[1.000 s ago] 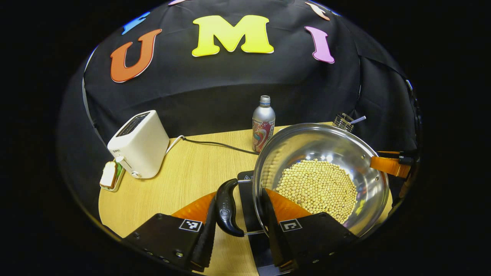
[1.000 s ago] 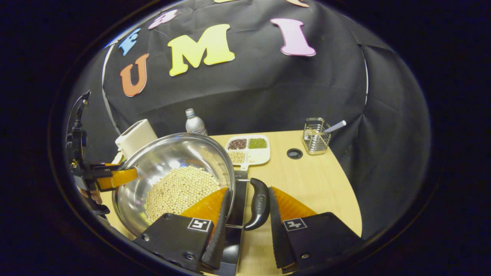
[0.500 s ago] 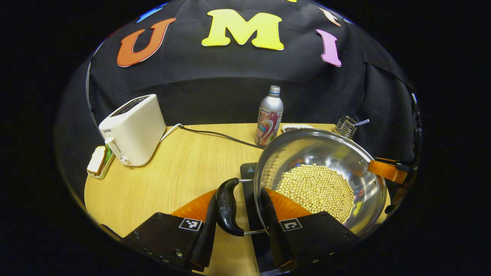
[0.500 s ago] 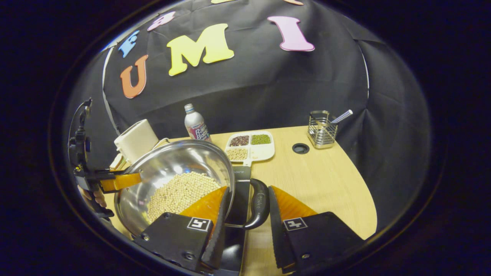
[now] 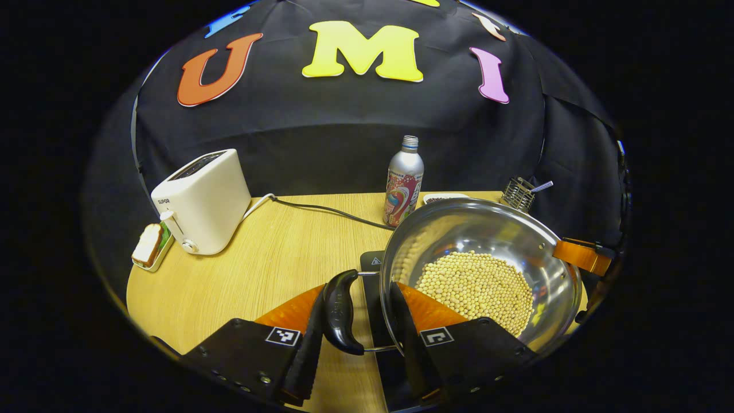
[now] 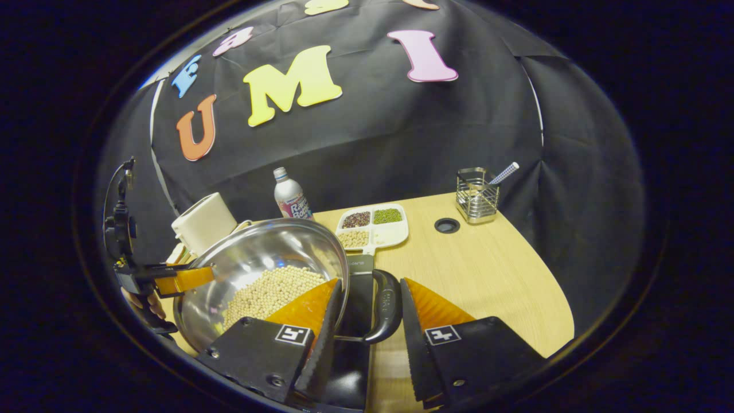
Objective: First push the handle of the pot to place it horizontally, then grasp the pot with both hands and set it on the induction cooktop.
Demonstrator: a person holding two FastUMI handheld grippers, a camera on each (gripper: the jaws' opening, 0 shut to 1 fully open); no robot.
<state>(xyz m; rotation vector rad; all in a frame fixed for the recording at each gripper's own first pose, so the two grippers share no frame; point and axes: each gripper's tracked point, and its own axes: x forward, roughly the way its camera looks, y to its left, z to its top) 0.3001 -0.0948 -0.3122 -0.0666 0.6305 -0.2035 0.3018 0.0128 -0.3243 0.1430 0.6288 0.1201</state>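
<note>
Pale wood table [image 6: 487, 269], black cloth wall [image 6: 373, 132]

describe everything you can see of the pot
The pot is a wide, shiny steel bowl holding a heap of pale round beans. A black curved side handle sits between the left hand-held gripper fingers, the other between the right hand-held gripper. The black induction cooktop lies beneath it.
</note>
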